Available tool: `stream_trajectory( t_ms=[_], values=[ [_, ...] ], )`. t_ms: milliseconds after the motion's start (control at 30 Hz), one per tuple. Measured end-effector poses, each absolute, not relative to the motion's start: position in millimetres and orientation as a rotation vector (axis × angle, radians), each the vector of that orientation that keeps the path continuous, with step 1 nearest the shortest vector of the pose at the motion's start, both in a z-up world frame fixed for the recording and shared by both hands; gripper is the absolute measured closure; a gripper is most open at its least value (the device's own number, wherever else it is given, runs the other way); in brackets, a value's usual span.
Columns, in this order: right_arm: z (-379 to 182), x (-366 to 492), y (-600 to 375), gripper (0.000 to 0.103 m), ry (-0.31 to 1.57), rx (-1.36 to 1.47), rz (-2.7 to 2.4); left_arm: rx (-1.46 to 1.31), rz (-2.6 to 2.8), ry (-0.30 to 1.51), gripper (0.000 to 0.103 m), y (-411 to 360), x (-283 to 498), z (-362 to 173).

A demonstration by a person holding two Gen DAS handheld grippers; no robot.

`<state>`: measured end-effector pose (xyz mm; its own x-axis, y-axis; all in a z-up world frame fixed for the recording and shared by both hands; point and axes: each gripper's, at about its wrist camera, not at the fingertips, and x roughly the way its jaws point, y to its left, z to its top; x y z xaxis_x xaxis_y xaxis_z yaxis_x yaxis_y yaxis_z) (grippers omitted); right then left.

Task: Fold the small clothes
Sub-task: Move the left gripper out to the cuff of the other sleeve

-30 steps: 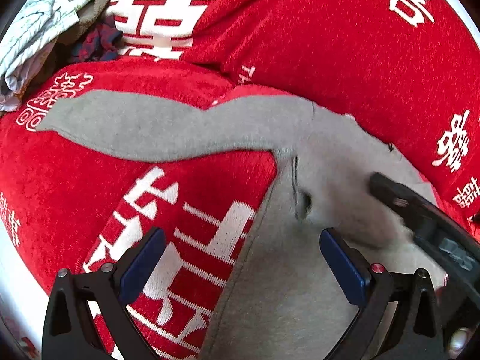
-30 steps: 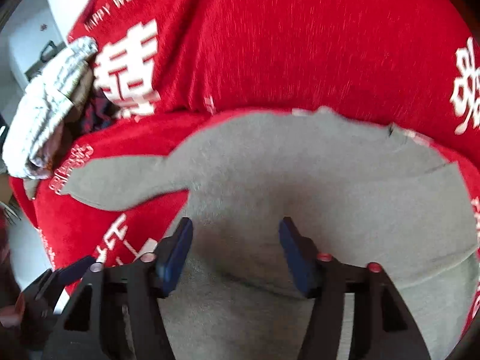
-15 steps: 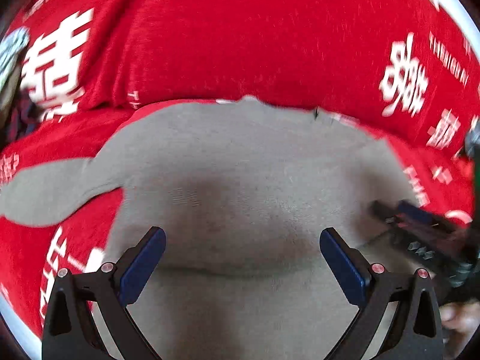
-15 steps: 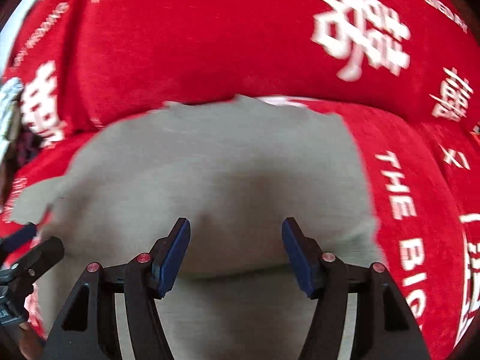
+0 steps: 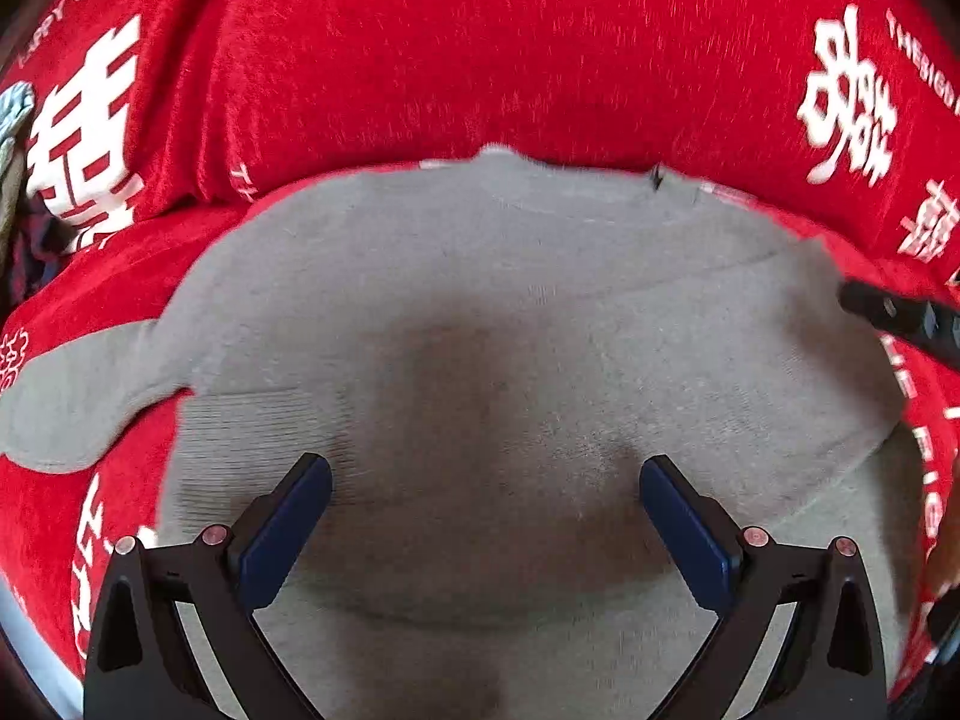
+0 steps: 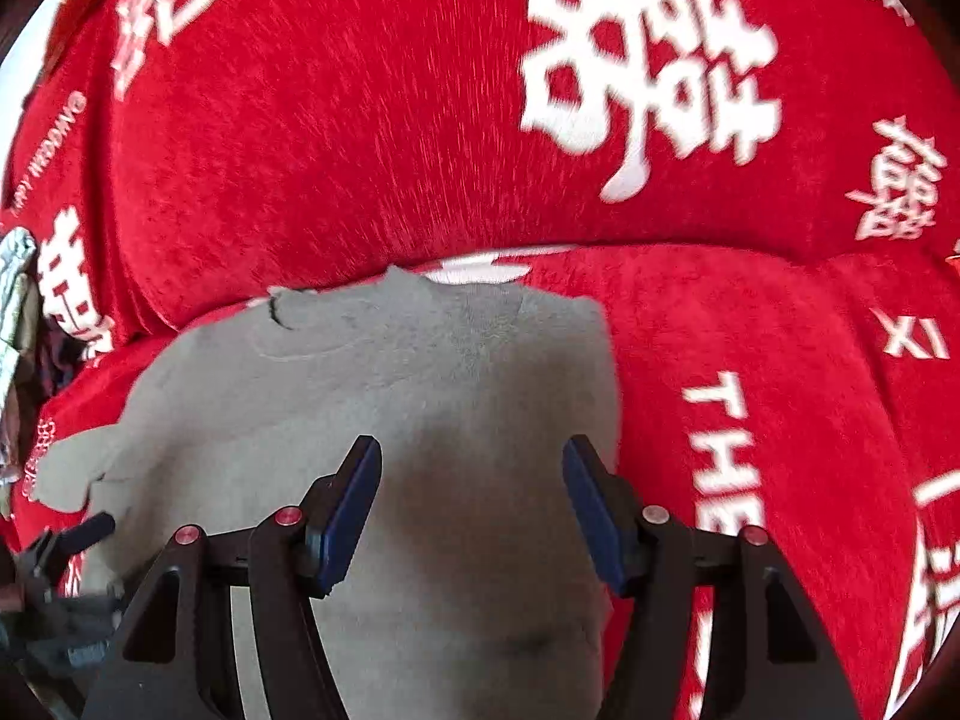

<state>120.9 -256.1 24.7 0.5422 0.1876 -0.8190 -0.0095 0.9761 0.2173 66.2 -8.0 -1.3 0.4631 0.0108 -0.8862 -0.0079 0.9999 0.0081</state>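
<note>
— How do your fingers stand?

— My left gripper is spread wide with nothing between the pads, above the grey sweater. My right gripper is also apart and empty, over the sweater's right edge.

— And the sweater?

— It lies flat on the red blanket, one sleeve out to its left.

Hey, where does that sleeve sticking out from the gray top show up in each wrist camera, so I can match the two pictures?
Left wrist: the sleeve lies at the left edge, at mid-height, flat on the red cloth.
Right wrist: the sleeve sits at the lower left, smaller, just above the left gripper.
Shared landmark: the small dark tag at the gray top's collar.
</note>
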Motion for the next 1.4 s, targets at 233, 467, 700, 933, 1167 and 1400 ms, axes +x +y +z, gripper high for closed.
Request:
stream_trajectory(
  t_ms=[233,467,700,933,1167,1400],
  values=[
    [0,178,-267,0.036,1.079,0.199,0.065,0.007,-0.025,1.058,0.0,-3,67,-6],
    [32,121,-230,0.036,1.007,0.074,0.098,-0.046,0.017,1.054,0.0,3,56,4],
    [13,42,-193,0.035,0.956,-0.112,0.072,-0.004,0.038,1.04,0.0,5,35,0],
    [9,-11,-170,0.033,0.964,-0.096,0.153,0.018,0.02,1.035,0.0,5,-5,-2],
    [3,-67,-191,0.027,0.855,-0.113,0.155,0.009,-0.015,0.981,0.0,20,-48,-3],
    [8,-104,-192,0.024,0.862,-0.183,0.14,-0.033,0.002,0.966,0.0,53,-81,10]
  ],
)
